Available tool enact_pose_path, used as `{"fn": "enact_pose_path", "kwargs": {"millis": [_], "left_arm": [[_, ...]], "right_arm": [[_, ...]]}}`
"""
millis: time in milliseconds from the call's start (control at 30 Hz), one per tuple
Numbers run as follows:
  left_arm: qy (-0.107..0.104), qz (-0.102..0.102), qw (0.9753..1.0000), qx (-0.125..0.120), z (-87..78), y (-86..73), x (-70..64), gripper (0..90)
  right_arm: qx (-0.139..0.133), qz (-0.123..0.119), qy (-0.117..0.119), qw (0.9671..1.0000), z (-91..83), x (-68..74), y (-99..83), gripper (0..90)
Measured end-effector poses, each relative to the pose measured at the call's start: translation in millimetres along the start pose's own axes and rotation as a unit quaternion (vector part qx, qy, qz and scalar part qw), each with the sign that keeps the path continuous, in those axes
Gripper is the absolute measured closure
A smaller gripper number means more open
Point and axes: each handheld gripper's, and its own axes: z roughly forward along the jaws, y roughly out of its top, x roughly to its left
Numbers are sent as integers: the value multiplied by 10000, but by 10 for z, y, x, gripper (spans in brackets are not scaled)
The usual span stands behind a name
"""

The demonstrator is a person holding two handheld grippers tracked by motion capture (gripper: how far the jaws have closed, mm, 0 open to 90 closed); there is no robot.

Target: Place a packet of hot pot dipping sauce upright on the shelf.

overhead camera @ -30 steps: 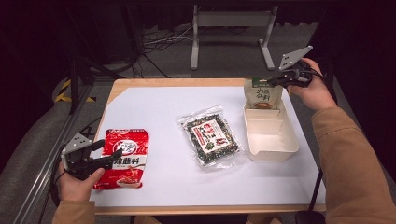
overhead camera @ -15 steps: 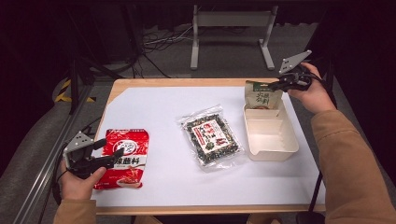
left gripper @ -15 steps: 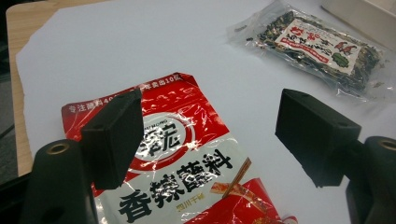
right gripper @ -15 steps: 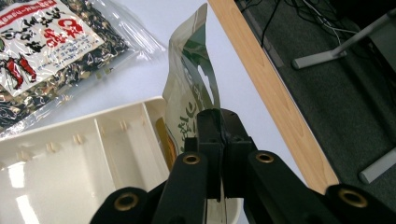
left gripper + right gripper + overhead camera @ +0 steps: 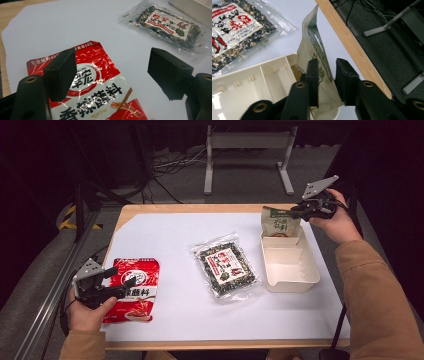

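A green and beige pouch (image 5: 280, 222) stands upright at the far end of the cream tray (image 5: 292, 285). My right gripper (image 5: 296, 210) is shut on its upper right edge. In the right gripper view the pouch (image 5: 312, 47) runs between the two black jaws of my right gripper (image 5: 327, 72), above the tray (image 5: 249, 75). A red foil packet (image 5: 132, 287) lies flat at the near left. My left gripper (image 5: 122, 276) hovers open over it. The left gripper view shows the left gripper (image 5: 112, 67) with its jaws wide apart above the packet (image 5: 100, 85).
A clear packet of dark dried food with a red and white label (image 5: 227, 267) lies mid-table, left of the tray. White paper (image 5: 170, 235) covers the wooden tabletop. Beyond the far edge are cables and a metal stand (image 5: 247, 142).
The right hand has shifted very slightly while the pouch stays upright in the tray. The left gripper has not moved.
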Motion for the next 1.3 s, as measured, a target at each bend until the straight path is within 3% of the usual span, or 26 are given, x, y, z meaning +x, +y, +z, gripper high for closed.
{"fn": "enact_pose_path", "kwargs": {"millis": [100,233,433,633,900,1067,1167,1300], "left_arm": [[-24,11,10000,13,12,12,-3,239],[-52,33,10000,19,33,31,-8,239],[-86,64,9999,23,73,62,-14,238],[-159,132,9998,8,130,121,-28,237],[-226,237,9995,40,181,203,-32,228],[-258,271,9993,-1,202,246,-23,226],[-293,276,9992,25,220,269,-12,222],[-271,326,9991,53,242,284,-14,217]], "right_arm": [[-62,167,-32,9998,-20,2,-10,586],[-194,246,-203,9993,-79,23,-7,511],[-329,307,-387,9982,-179,79,31,464],[-746,445,-437,9953,-339,208,81,379],[-1133,647,-307,9910,-531,553,118,355],[-1236,844,-185,9886,-602,744,117,356],[-1440,999,21,9845,-643,962,114,355],[-1540,1121,104,9816,-639,1117,105,348]]}}
